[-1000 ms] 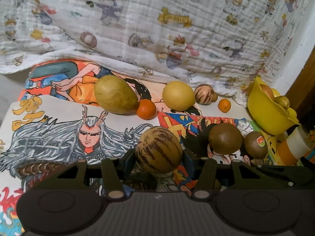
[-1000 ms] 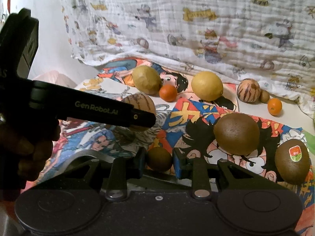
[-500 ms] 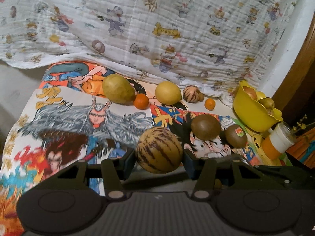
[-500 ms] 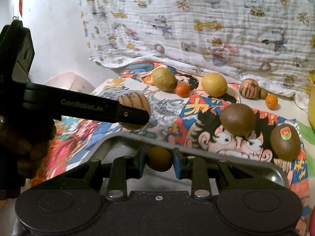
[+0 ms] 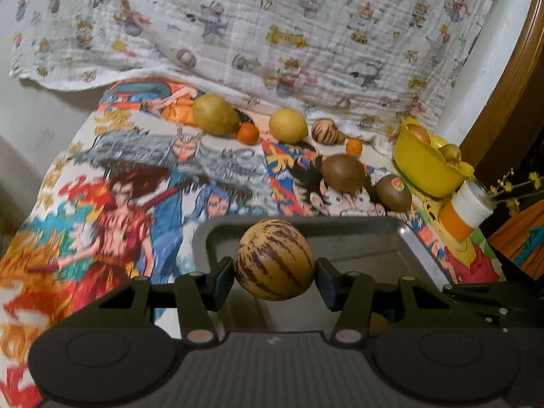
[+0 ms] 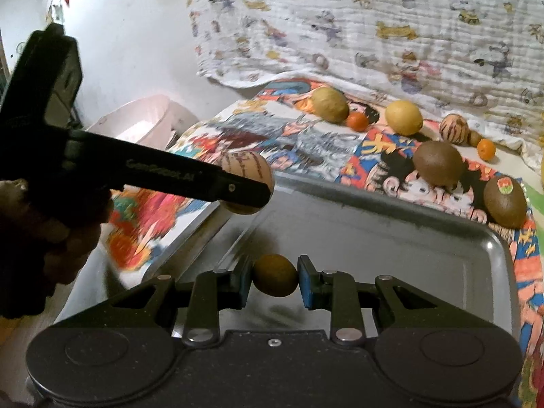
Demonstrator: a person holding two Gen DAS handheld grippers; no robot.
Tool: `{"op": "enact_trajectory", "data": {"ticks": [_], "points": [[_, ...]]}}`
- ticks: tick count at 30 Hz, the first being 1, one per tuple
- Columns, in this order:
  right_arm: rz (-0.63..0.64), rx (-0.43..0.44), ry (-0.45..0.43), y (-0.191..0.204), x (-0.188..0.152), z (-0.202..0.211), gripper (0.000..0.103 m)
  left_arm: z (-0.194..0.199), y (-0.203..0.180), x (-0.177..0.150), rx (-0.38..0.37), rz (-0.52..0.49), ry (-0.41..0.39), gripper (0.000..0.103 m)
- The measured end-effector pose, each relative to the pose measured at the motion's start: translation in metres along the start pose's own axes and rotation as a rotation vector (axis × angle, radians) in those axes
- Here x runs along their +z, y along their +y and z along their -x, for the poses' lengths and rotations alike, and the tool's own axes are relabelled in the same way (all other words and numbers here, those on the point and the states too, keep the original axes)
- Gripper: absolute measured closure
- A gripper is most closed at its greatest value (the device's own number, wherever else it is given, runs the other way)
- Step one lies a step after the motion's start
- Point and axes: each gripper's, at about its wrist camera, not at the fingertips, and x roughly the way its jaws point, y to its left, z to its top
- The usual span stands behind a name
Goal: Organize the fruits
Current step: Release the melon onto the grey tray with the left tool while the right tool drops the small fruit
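Note:
My left gripper (image 5: 274,268) is shut on a striped tan melon-like fruit (image 5: 274,259), held above a metal tray (image 5: 421,238). In the right wrist view the same fruit (image 6: 250,170) and the left gripper show at the tray's (image 6: 503,248) far left corner. My right gripper (image 6: 274,277) is shut on a small round brownish-yellow fruit (image 6: 274,274) above the tray. On the cartoon cloth lie a green-yellow mango (image 5: 214,115), a lemon (image 5: 287,125), two small oranges (image 5: 247,133), another striped fruit (image 5: 324,131) and two kiwis (image 5: 343,173).
A yellow bowl (image 5: 425,166) with fruits stands at the right, with an orange-and-white cup (image 5: 465,210) in front of it. A printed blanket (image 5: 272,34) hangs behind. A pale pink tub (image 6: 142,122) sits left of the table. Wooden furniture edges the right side.
Both grippers have pulled back and up from the cloth, each keeping its fruit. The metal tray has come into view beneath them.

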Motion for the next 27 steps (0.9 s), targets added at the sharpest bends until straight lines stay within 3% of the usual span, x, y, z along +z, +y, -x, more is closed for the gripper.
{"op": "enact_trajectory", "data": {"ticks": [15,27], "points": [[-0.024,0.004,0.068,-0.001,-0.024,0.013,0.072,0.020,-0.018,-0.044,0.015,-0.071,0.047,0.047],[-0.038,-0.007,0.072,-0.006,-0.028,0.015,0.072,0.026,-0.022,-0.051,0.015,-0.085,0.054,0.047]]}}
